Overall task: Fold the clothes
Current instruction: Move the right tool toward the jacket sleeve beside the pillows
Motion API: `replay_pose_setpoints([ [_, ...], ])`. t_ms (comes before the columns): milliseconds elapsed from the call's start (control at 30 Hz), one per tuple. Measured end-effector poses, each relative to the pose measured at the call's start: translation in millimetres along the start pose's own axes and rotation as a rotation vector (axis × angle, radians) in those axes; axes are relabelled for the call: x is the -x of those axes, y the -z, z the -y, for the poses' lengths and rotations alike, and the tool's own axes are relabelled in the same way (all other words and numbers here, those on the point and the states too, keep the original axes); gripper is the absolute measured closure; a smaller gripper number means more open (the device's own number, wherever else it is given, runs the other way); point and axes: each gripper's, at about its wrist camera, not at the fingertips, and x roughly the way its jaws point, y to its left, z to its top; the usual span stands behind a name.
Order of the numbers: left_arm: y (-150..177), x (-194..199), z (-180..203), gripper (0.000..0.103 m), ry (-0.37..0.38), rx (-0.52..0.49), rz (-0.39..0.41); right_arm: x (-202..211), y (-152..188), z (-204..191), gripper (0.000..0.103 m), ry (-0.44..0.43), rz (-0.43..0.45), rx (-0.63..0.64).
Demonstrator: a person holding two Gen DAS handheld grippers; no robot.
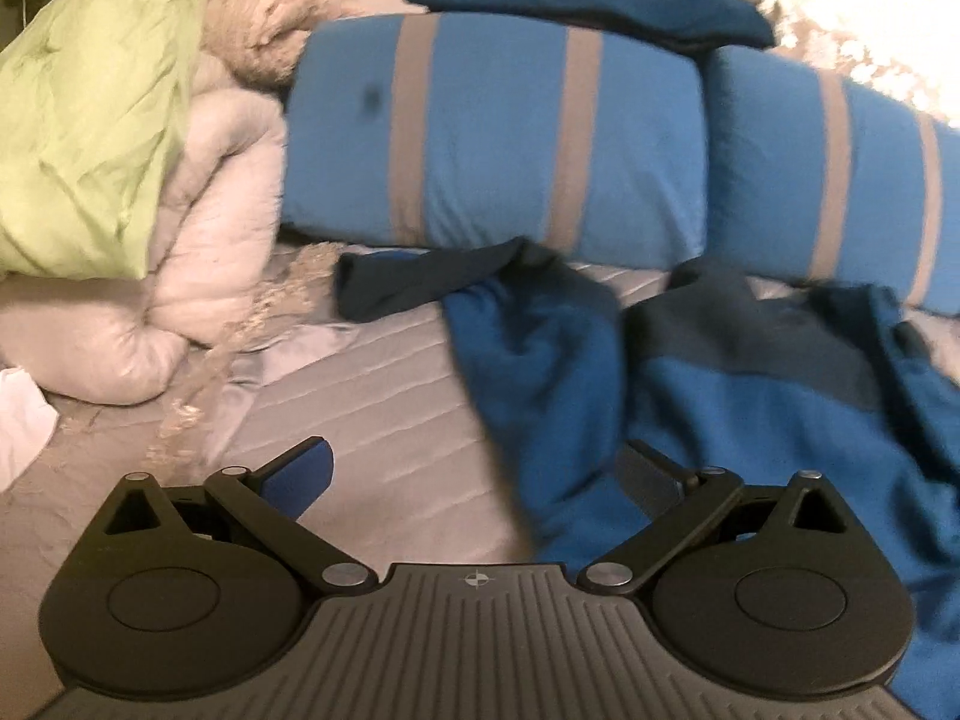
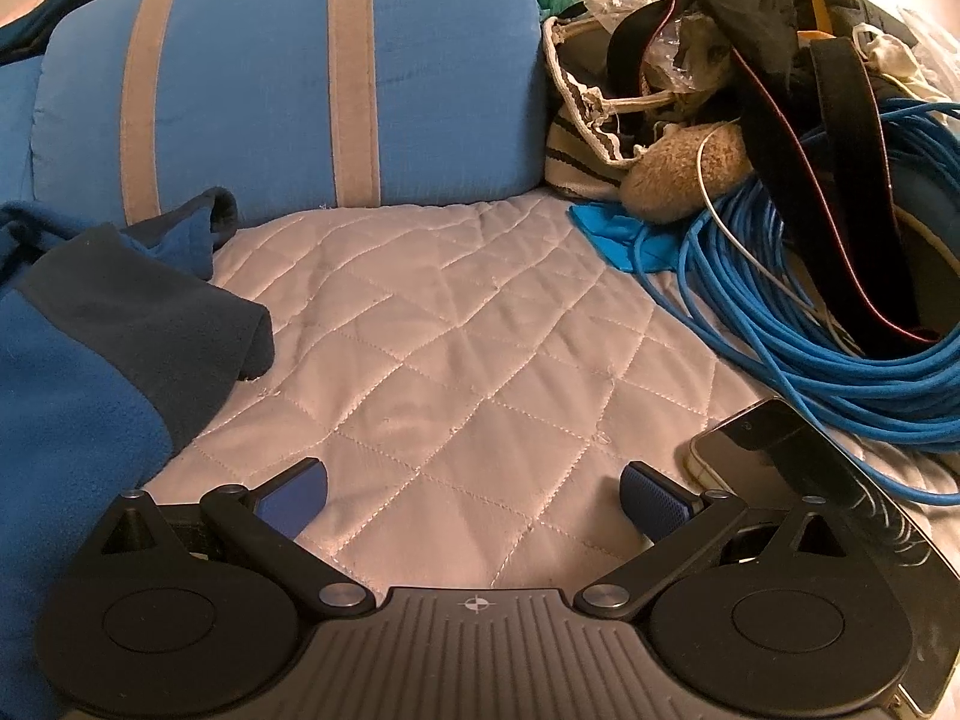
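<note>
A blue fleece garment with dark navy panels (image 1: 738,396) lies crumpled on the quilted bed, its sleeve (image 1: 414,285) stretched left below the pillows. My left gripper (image 1: 474,477) is open just above the bed, its right finger at the garment's near edge, nothing held. In the right wrist view the same garment (image 2: 78,360) fills the left side. My right gripper (image 2: 474,489) is open over bare quilt (image 2: 456,324), to the right of the garment and apart from it.
Two blue pillows with grey stripes (image 1: 498,132) lie across the back, a dark blue garment (image 1: 600,3) on top. Green (image 1: 90,102) and beige bedding (image 1: 198,204) pile at left. A coiled blue cable (image 2: 828,312), a phone (image 2: 774,450), bags and straps (image 2: 750,60) crowd the right.
</note>
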Motion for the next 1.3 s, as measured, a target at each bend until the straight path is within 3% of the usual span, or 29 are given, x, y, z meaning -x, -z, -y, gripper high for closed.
replay_pose_setpoints([
  [167,7,-8,52,0.000,0.016,0.004,-0.025,3,0,-2,0.000,0.027,-0.004,-0.008],
  [333,20,-26,69,0.000,0.039,0.029,-0.077,10,5,-1,0.000,0.047,-0.002,-0.041],
  [500,33,-32,91,0.000,0.035,0.009,-0.078,12,8,-2,0.000,0.053,0.007,-0.048],
  [733,47,-39,103,0.000,0.032,-0.064,-0.010,12,7,-3,0.000,0.063,0.011,-0.043],
  [900,45,-36,106,0.000,0.076,-0.052,-0.013,13,-3,-9,0.000,0.096,-0.048,-0.039],
  [1033,44,-33,109,0.000,0.111,-0.043,-0.014,20,-25,-17,0.000,0.024,-0.091,0.028],
  [1167,43,-33,109,0.000,0.128,-0.034,-0.025,41,-45,-41,0.000,0.011,0.015,0.158],
  [1300,41,-35,101,0.000,0.144,0.012,-0.055,55,-67,-69,0.000,-0.098,0.047,0.217],
])
